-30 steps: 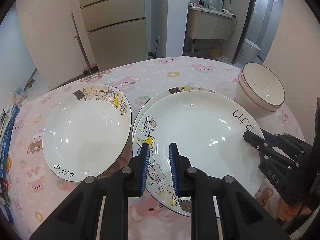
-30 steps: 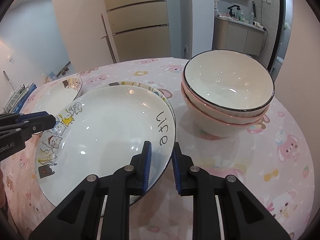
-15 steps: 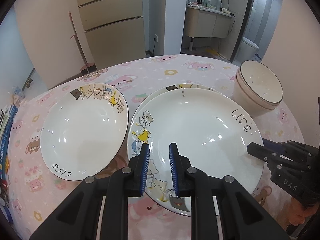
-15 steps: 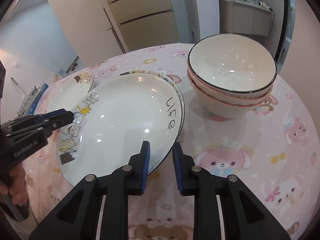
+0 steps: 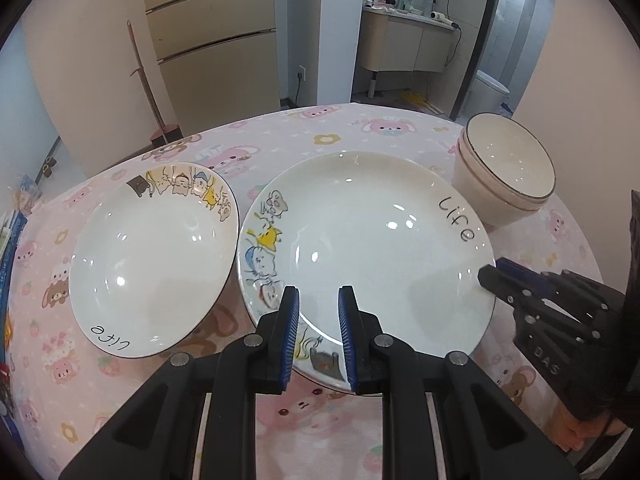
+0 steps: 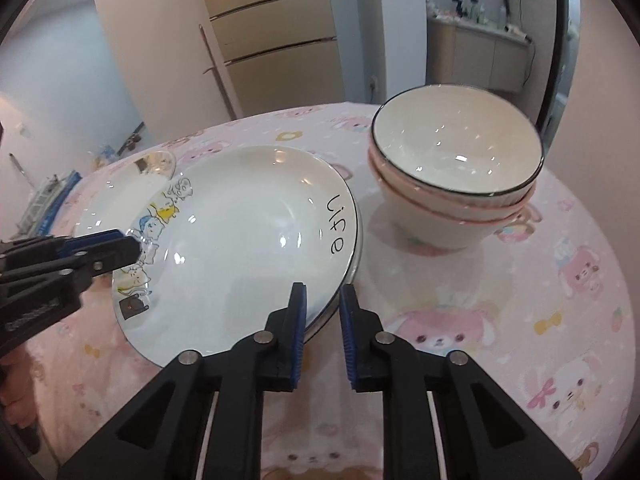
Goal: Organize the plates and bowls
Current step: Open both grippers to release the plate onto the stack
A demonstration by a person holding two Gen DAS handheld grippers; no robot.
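Note:
A white "Life" plate (image 5: 380, 248) (image 6: 240, 232) with cartoon cats lies on top of another plate, whose rim (image 6: 356, 264) peeks out at the right. My left gripper (image 5: 318, 292) (image 6: 134, 246) hovers over the near rim with its fingers narrowly apart and bare plate showing between them. My right gripper (image 6: 322, 288) (image 5: 486, 274) straddles the opposite rim. Its jaws are closing, with the rim between them and a gap still visible. A second cat plate (image 5: 152, 264) (image 6: 156, 160) lies alone to the left. Stacked bowls (image 5: 508, 176) (image 6: 456, 160) stand to the right.
The round table wears a pink cartoon tablecloth (image 5: 280, 132) (image 6: 520, 320). Blue-edged books (image 5: 8, 240) lie at its left edge. A broom handle (image 5: 144, 80) leans on the wall behind. Bare cloth lies in front of the bowls and near my right gripper.
The "Life" plate sat skewed with the lower plate showing behind it. It has shifted to cover that plate squarely. My right gripper's jaws have narrowed.

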